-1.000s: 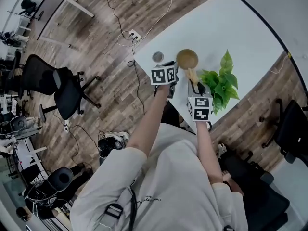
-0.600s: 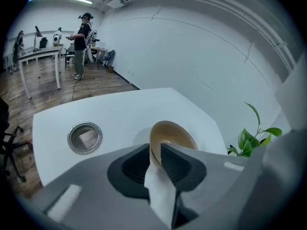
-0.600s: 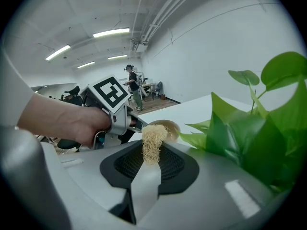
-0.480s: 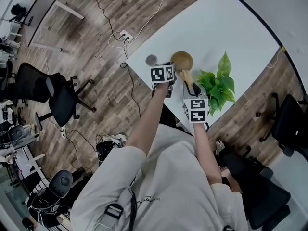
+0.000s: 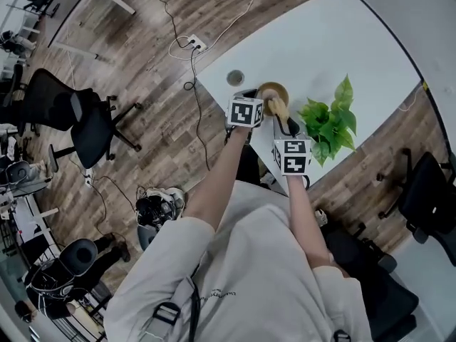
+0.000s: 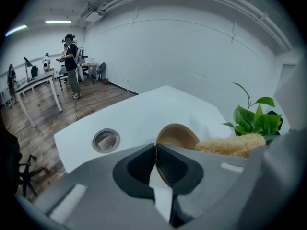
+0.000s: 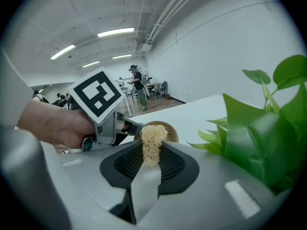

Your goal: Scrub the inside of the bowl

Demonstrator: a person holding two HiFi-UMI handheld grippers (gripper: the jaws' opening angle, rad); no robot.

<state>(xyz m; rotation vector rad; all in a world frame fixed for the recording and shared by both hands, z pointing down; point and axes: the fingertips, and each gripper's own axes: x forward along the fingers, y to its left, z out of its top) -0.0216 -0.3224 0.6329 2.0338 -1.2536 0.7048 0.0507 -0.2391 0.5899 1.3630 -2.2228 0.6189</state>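
The main risk we see is the bowl [image 6: 177, 135] getting away from us. The left gripper [image 6: 155, 150] has it by the near rim alone, its 2 fingers [image 6: 139, 164] clenched on that thin edge. A firm scrubbing push on the far wall could lever the bowl around that 1 pinch point, so that it twists free or skids. The bowl stands near the edge of the white counter [image 5: 335, 41], so a slip toward us could take it off.

The scrubber [image 7: 152, 138] is a second weak spot. It is a soft, fibrous wad, and the right gripper [image 7: 151, 150] grips only its lower end, with the fingers [image 7: 168, 164] pressed together on it. Hard pressure may fold it over or drag it out of the grip, and then bare fingers would scrape the bowl.

The plant [image 5: 329, 123] stands just beside the right gripper. A wide circular stroke could catch its leaves.

The bowl sits directly ahead of both grippers, between the left gripper and the plant. Its rim is inside the left fingers, and its opening lies just beyond the scrubber's free end. From the head view the scrubber overlaps the bowl's near rim. We cannot tell whether its tip already touches the inner surface.
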